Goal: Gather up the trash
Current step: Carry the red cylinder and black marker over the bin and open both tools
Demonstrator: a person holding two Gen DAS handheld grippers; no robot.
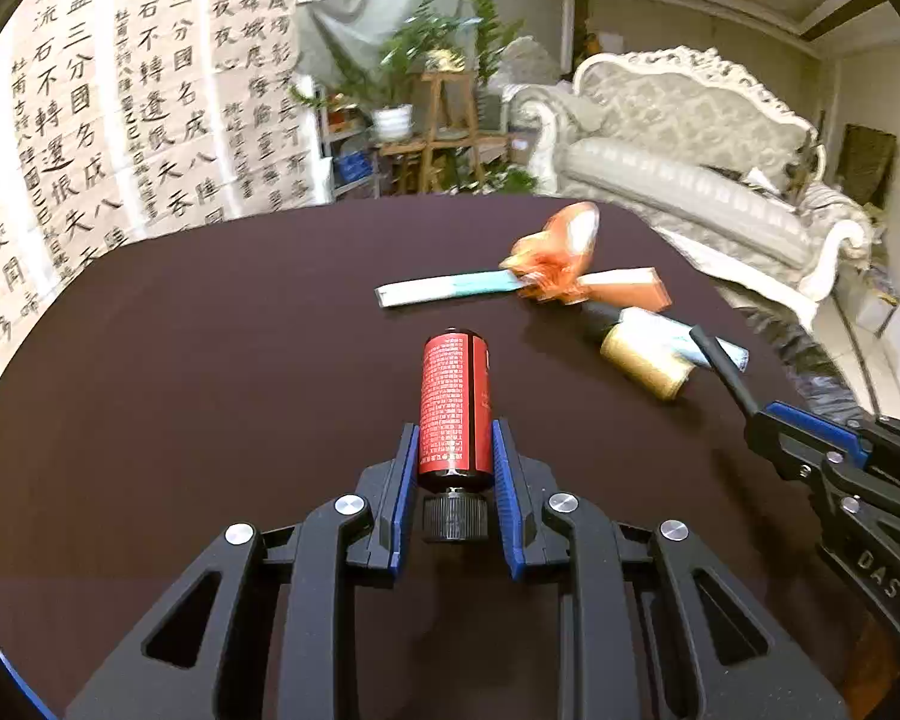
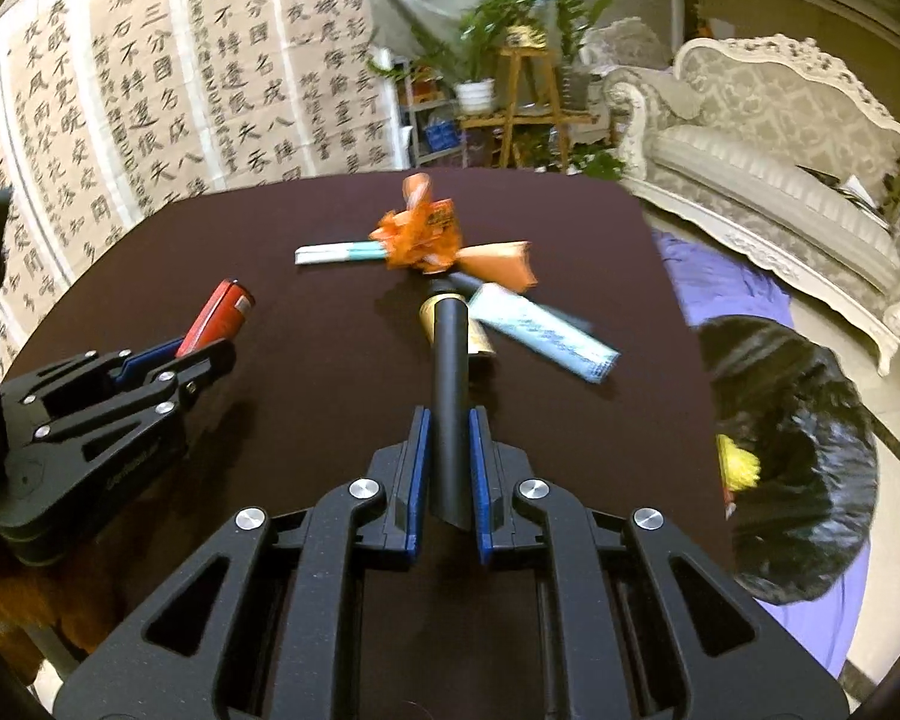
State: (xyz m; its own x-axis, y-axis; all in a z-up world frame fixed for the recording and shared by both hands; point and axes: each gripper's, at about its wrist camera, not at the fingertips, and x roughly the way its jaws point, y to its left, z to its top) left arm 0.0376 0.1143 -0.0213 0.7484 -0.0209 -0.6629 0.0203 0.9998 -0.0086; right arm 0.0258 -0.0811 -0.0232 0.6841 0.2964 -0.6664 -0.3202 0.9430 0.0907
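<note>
In the left wrist view my left gripper (image 1: 455, 450) is shut on a red bottle (image 1: 455, 402) with a black cap, its blue pads pressing both sides of it above the dark table (image 1: 210, 360). In the right wrist view my right gripper (image 2: 450, 438) is shut on a thin black tube (image 2: 450, 360) that points away over the table. Each gripper shows in the other view: the right gripper (image 1: 759, 426) with the tube (image 1: 723, 369) at the right edge, the left gripper (image 2: 210, 354) with the bottle (image 2: 219, 315) at the left.
Further back on the table lie a crumpled orange wrapper (image 2: 420, 234), a white and teal box (image 2: 342, 253), a flat orange box (image 2: 501, 261), a gold can (image 2: 483, 339) and a pale blue packet (image 2: 546, 330). An open black trash bag (image 2: 792, 450) stands right of the table.
</note>
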